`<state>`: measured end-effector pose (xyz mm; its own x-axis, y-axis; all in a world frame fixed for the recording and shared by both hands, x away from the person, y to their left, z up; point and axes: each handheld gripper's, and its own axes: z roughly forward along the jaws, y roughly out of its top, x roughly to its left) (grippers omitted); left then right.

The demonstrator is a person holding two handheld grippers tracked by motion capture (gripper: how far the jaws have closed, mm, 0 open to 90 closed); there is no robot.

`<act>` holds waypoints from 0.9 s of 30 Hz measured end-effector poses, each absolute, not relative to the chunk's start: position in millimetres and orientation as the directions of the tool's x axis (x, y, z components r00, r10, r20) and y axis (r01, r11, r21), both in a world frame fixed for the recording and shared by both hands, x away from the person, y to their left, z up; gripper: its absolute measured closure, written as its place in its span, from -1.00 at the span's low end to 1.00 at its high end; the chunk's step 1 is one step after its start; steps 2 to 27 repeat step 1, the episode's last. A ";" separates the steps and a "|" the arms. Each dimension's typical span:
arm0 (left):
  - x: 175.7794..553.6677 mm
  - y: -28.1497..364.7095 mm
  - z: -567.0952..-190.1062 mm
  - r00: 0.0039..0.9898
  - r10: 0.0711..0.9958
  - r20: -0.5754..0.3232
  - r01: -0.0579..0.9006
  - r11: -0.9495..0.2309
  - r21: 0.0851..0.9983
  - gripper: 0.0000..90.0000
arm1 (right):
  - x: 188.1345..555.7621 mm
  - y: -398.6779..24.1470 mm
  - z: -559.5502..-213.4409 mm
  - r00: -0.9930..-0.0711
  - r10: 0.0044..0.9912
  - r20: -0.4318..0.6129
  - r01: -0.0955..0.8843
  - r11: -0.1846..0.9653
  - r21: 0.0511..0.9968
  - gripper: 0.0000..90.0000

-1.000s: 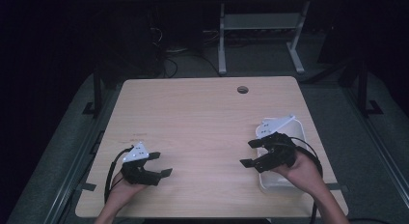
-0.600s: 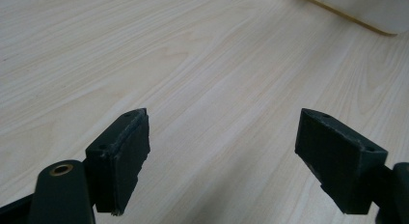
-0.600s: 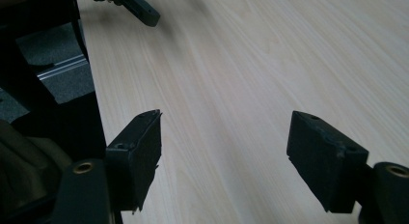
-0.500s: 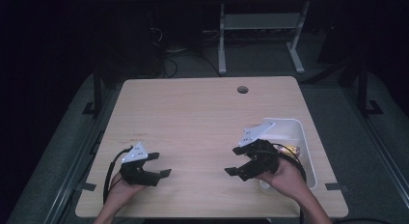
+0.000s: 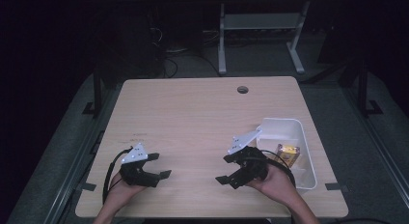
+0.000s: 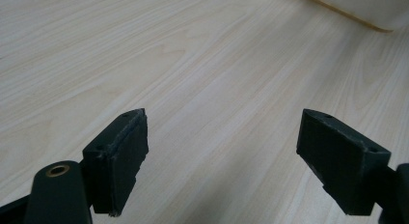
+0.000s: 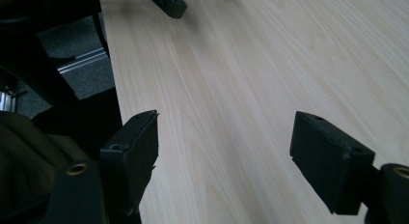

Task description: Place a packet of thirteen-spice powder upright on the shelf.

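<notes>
- Left tool (image 5: pixel 155 167): jaws wide, empty, low over the desk (image 5: pixel 193 118) at about 7 o'clock. In the left gripper view just bare wood between the jaws.
- Right tool (image 5: pixel 230 169): jaws wide, empty, at about 5 o'clock, just left of the white bin (image 5: pixel 305 151). Pointing toward 9 o'clock, away from the bin.
- Yellow packet (image 5: pixel 287 152) lies inside the bin, toward its near half. Can't tell what it is.
- Bin sits at the desk's right edge, around 4 o'clock. Rest of the desk bare apart from the cable hole (image 5: pixel 242 90) at 1 o'clock.
- Progress, my read: nothing gripped, packet untouched in the bin. Looks like either the very start or a drop-off just finished; the pictures don't settle which.
</notes>
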<state>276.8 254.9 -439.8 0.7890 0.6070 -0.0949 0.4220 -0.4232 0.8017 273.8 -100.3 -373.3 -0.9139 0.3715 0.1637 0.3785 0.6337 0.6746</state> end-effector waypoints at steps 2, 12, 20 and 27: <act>277.0 255.1 -439.7 0.789 0.607 -0.094 0.422 -0.424 0.802 -0.60 | 273.3 -101.0 -372.4 -0.914 0.371 0.166 0.379 0.632 0.675 -0.46; 277.0 255.1 -439.7 0.789 0.607 -0.094 0.422 -0.424 0.802 -0.60 | 273.3 -101.0 -372.4 -0.914 0.371 0.166 0.379 0.632 0.675 -0.46; 277.0 255.1 -439.7 0.789 0.607 -0.094 0.422 -0.424 0.802 -0.60 | 273.3 -101.0 -372.4 -0.914 0.371 0.166 0.379 0.632 0.675 -0.46; 277.0 255.1 -439.7 0.789 0.607 -0.094 0.422 -0.424 0.802 -0.60 | 273.3 -101.0 -372.4 -0.914 0.371 0.166 0.379 0.632 0.675 -0.46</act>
